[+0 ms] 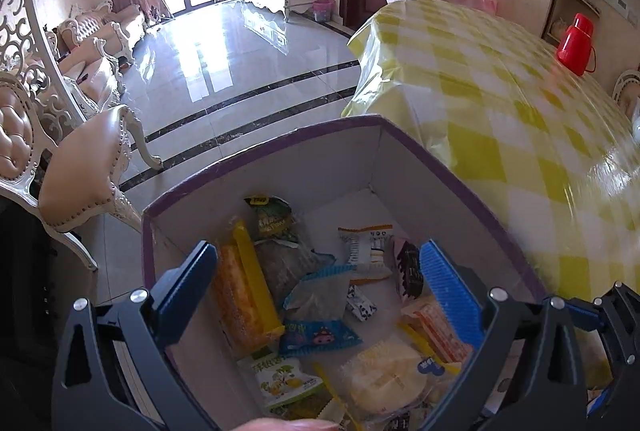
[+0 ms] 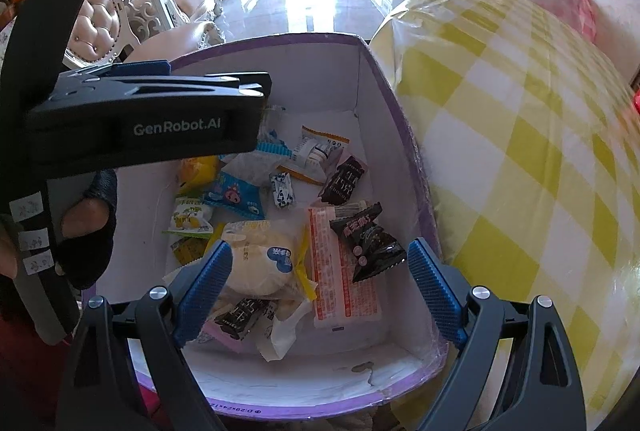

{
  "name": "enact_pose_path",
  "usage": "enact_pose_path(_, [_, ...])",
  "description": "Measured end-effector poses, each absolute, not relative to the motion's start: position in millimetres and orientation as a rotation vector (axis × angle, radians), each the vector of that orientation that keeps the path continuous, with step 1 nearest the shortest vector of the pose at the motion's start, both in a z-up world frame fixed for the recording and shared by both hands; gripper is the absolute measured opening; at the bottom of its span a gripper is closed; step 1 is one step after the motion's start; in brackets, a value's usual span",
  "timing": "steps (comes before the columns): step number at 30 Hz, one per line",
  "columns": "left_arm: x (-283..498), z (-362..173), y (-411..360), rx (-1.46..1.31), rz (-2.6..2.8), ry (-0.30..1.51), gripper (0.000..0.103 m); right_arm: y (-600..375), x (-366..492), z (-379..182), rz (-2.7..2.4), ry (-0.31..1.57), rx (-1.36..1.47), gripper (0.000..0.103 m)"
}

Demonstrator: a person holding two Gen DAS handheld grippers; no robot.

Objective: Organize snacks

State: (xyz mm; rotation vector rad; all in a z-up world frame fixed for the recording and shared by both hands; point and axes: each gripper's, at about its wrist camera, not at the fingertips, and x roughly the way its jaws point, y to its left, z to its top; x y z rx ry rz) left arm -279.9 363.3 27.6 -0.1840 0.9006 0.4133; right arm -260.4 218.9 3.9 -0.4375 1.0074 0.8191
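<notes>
A purple-rimmed white box (image 1: pixel 256 155) (image 2: pixel 400 103) holds several wrapped snacks. Among them are a long orange pack (image 1: pixel 240 295), a blue-edged packet (image 1: pixel 320 337) (image 2: pixel 234 193), a round pale bun (image 2: pixel 260 263) (image 1: pixel 384 375), a pink-striped pack (image 2: pixel 344 271) and a black packet (image 2: pixel 370 243). My left gripper (image 1: pixel 324 291) hangs open over the box, nothing between its fingers. My right gripper (image 2: pixel 320 283) is open too, above the bun and pink pack. In the right wrist view the left gripper's body (image 2: pixel 144 123) crosses the box's left side, held by a gloved hand (image 2: pixel 86 231).
The box stands at the edge of a table under a yellow-checked cloth (image 1: pixel 520 119) (image 2: pixel 520 151). A red flask (image 1: pixel 576 45) is at the table's far side. Padded chairs (image 1: pixel 84 171) stand to the left, beyond them a glossy tiled floor (image 1: pixel 224 63).
</notes>
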Motion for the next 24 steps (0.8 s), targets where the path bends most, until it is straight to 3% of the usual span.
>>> enact_pose_path(24, [-277.8, 21.9, 364.5, -0.190, 0.403, 0.936, 0.102, 219.0, -261.2, -6.3, 0.817, 1.035, -0.442, 0.087])
